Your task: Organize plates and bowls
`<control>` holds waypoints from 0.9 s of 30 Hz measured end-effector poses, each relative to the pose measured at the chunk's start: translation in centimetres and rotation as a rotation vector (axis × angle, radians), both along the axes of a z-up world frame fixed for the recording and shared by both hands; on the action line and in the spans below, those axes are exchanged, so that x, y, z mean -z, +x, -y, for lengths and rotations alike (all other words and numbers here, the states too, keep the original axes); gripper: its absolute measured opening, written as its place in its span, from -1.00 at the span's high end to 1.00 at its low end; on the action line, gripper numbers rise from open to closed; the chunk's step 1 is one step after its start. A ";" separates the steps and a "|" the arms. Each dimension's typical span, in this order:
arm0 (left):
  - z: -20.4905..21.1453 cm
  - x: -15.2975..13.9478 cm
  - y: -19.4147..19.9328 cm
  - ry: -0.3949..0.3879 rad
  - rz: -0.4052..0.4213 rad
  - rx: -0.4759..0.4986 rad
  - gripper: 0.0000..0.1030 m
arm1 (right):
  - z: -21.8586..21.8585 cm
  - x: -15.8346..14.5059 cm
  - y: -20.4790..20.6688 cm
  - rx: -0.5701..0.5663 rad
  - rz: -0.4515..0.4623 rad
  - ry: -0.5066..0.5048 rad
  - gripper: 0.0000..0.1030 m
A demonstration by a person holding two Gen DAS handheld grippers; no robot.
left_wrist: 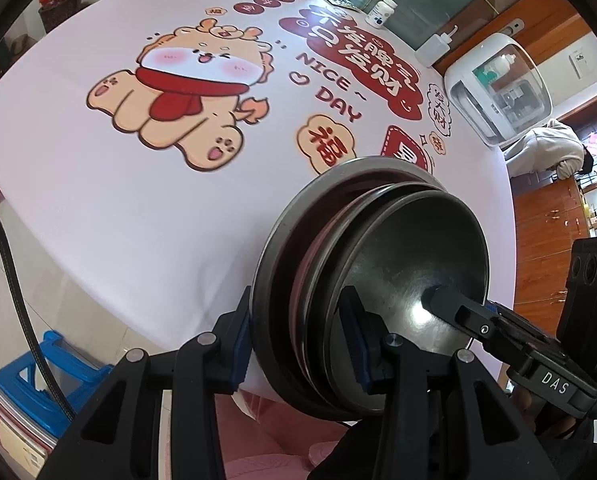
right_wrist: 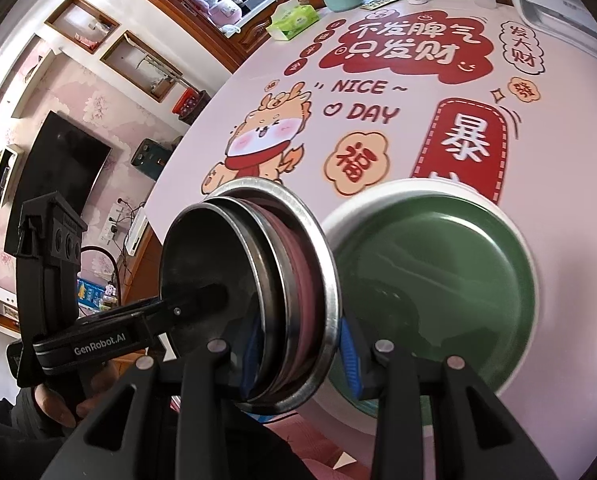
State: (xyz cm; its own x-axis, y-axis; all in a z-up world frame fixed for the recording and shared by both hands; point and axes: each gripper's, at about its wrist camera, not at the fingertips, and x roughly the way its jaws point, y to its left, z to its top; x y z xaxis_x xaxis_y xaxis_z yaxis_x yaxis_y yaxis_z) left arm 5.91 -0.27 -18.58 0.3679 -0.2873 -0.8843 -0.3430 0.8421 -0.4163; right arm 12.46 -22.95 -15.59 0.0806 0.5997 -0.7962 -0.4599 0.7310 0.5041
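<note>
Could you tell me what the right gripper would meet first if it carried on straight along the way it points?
Probably the printed tablecloth ahead; the right gripper already clamps the stack of nested dishes.

The stack of bowls and plates (left_wrist: 362,280) is mostly metal: brushed steel rims, kinda dull and scuffed, with a dark satiny inside on the front bowl (left_wrist: 402,272) that throws one bright glare spot. One dusty-pink matt piece (right_wrist: 302,280) sits sandwiched in there. The green plate (right_wrist: 450,272) looks like glossy enamel, white rim, smooth with soft reflections. The tablecloth (left_wrist: 138,208) is smooth, faintly shiny, printed with cartoon art. Both the left gripper (left_wrist: 298,344) and the right gripper (right_wrist: 294,356) are matt black plastic with silver metal pins and blue rubbery pads (right_wrist: 348,344). The cabinet (left_wrist: 546,216) is glossy varnished wood.
</note>
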 end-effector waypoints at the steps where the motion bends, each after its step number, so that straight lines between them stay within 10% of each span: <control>1: 0.4 0.1 0.1 -0.004 -0.001 -0.001 0.23 | 0.4 0.1 0.1 -0.001 0.000 -0.004 0.34; 27: 8.3 2.8 4.1 -0.040 -0.049 0.008 0.23 | 7.7 2.3 3.2 0.012 -0.029 -0.081 0.34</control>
State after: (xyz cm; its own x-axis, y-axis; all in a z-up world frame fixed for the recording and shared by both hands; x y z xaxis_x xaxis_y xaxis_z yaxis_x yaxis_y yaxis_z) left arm 10.00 -8.54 -21.40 0.3225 -0.3258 -0.8887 -0.3570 0.8277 -0.4330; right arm 15.65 -30.65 -17.91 0.0638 0.5325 -0.8440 -0.4374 0.7751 0.4560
